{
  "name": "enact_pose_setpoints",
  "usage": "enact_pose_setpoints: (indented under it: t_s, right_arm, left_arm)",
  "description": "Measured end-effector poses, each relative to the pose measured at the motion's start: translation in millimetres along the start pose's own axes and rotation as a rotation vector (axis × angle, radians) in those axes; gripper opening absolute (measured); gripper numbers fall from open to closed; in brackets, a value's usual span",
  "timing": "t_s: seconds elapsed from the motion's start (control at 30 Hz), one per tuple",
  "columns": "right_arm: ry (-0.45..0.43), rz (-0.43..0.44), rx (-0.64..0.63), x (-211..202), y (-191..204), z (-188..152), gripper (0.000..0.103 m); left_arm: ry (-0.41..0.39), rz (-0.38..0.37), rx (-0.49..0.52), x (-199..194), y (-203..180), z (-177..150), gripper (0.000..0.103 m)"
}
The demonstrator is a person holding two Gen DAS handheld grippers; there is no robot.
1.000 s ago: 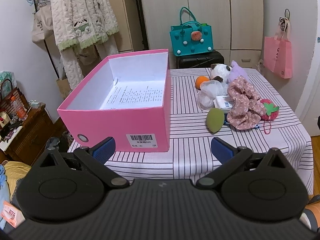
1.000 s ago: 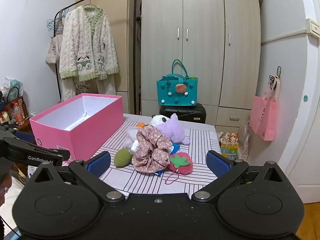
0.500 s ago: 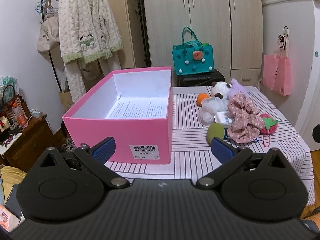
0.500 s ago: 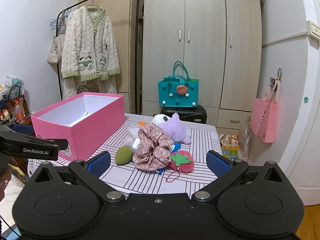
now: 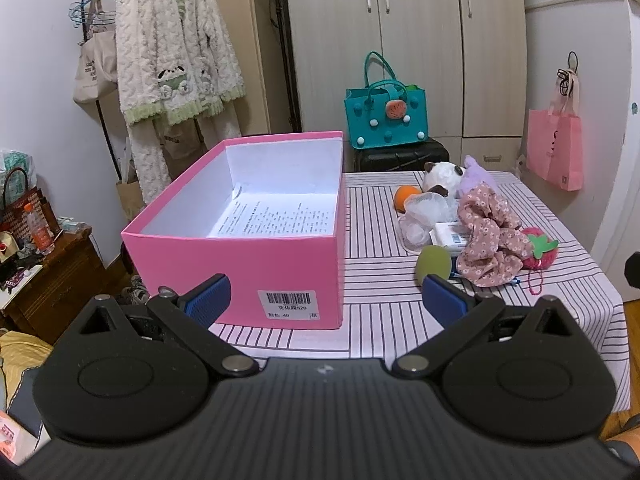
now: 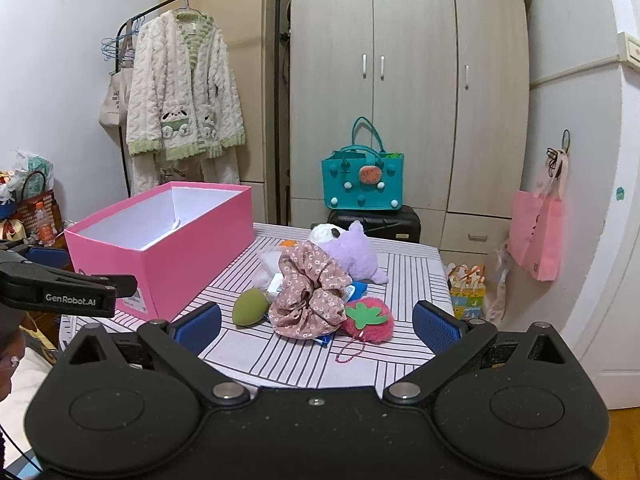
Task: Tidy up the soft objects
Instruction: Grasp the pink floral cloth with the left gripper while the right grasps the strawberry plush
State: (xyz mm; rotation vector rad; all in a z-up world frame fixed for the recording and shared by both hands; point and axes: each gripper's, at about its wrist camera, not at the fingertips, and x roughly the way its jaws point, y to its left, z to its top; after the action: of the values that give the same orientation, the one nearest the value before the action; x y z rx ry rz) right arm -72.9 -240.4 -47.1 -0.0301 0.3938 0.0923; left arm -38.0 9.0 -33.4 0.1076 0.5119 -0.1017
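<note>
An open pink box (image 5: 280, 268) (image 6: 192, 260) with a printed sheet inside stands on the striped table (image 5: 380, 320) (image 6: 408, 272). To its right lies a pile: floral scrunchie (image 5: 488, 236) (image 6: 312, 292), green sponge (image 5: 434, 262) (image 6: 250, 306), pink strawberry plush (image 5: 538, 248) (image 6: 370, 316), purple plush (image 5: 478, 174) (image 6: 356, 252), panda plush (image 5: 440, 174) (image 6: 326, 233), orange ball (image 5: 405, 196), white plastic bag (image 5: 426, 212). My left gripper (image 5: 326, 300) is open and empty before the box. My right gripper (image 6: 316, 322) is open and empty before the pile.
A teal tote bag (image 5: 386, 116) sits on a black suitcase (image 5: 400, 156) behind the table. A coat rack with a fluffy robe (image 5: 176, 60) stands at left. A pink bag (image 5: 554, 148) hangs at right. A wooden cabinet (image 5: 44, 280) is at far left.
Both cameras have pulled back and tilted up a little, showing more of the room. Nothing on the table has moved. Both grippers stay open.
</note>
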Motion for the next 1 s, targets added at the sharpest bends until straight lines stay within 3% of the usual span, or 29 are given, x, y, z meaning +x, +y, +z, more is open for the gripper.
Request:
enact_pose_setpoints:
  t_s: [0.3, 0.37, 0.47, 0.7, 1.0]
  right_arm:
    - [-0.058, 0.046, 0.000, 14.8, -23.4, 1.9, 0.103]
    - [-0.080, 0.020, 0.011, 22.5, -31.2, -6.1, 0.103]
    - [-0.011, 0.037, 0.022, 44.1, -44.0, -13.0, 0.103]
    - [0.044, 0.048, 0.054, 78.7, -72.3, -22.0, 0.102]
    - [0.113, 0.099, 0.038, 121.2, -89.8, -30.9, 0.096]
  left_arm:
    - [0.006, -0.135, 0.028, 13.9, -11.5, 30.0, 0.103]
    - [0.006, -0.178, 0.021, 19.2, -14.9, 34.7, 0.103]
    - [-0.010, -0.184, 0.053, 27.0, -26.4, 39.2, 0.102]
    - [-0.078, -0.206, 0.151, 49.7, -61.6, 37.9, 0.101]
    - [0.038, -0.388, 0.179, 96.6, -100.5, 45.3, 0.097]
